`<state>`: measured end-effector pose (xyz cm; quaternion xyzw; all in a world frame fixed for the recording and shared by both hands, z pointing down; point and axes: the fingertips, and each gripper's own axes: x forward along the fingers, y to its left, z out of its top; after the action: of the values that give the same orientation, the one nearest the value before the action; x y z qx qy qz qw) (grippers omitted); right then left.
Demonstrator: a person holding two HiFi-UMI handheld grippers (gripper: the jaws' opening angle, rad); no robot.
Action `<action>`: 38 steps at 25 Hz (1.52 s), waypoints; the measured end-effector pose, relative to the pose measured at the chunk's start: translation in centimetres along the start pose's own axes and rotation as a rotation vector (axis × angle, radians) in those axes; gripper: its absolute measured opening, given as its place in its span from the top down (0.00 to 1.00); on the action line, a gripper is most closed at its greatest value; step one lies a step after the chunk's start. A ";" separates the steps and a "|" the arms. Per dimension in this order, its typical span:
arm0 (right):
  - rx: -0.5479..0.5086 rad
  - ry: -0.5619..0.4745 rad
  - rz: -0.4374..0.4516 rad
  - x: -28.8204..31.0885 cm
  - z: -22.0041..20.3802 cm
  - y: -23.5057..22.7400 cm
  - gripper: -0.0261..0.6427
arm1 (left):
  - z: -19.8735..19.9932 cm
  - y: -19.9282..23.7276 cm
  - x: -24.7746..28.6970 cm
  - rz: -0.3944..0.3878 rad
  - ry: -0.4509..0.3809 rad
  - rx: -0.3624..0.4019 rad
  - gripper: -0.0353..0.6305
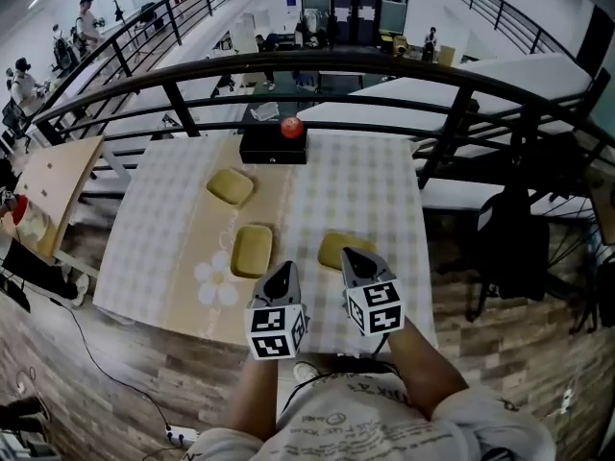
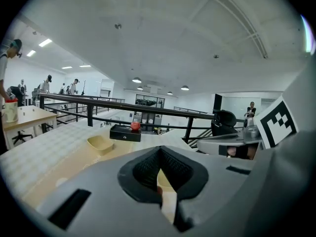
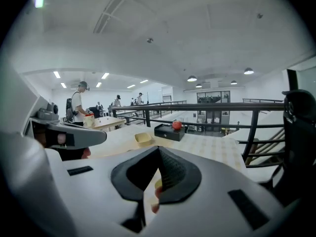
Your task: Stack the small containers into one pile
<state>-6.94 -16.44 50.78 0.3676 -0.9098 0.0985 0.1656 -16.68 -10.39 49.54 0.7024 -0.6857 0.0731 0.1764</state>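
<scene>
Both forearms reach fwd side by side over the near edge of the table (image 1: 370, 185). Left gripper (image 1: 281, 277) & right gripper (image 1: 354, 257) point toward the black box (image 1: 273, 147), jaws together on each, nothing held. 3 containers sit unstacked on the person's side of that box: far container (image 1: 231, 186) closest to it, middle container (image 1: 252, 250) further back, right container (image 1: 332, 248) partly under the right gripper's tip.

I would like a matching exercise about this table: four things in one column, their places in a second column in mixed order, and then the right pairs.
Things
1. red round thing
2. black box
3. middle container
4. right container

Places
a. partly hidden behind the right tongs
b. at the far edge of the table
c. on top of the black box
d. nearest to the left tongs

Pairs: 1-c, 2-b, 3-d, 4-a
</scene>
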 end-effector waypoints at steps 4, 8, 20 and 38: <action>-0.067 0.048 -0.012 -0.3 -2.7 -1.9 0.96 | -1.3 -1.6 2.0 -0.040 0.037 -0.001 0.95; -0.192 0.114 0.010 0.3 -5.2 -2.6 0.96 | -2.6 -2.3 3.8 -0.061 0.080 0.001 0.95; -0.585 0.564 0.310 6.1 -15.5 -1.4 0.81 | -2.8 -0.5 4.5 -0.006 0.112 0.038 0.95; -0.833 0.753 0.428 9.1 -19.8 -0.8 0.94 | -3.5 3.7 2.3 0.113 0.119 -0.007 0.95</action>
<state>-7.96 -16.83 72.56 0.0201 -0.8044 -0.1119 0.5831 -19.79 -11.29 54.15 0.6563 -0.7128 0.1223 0.2149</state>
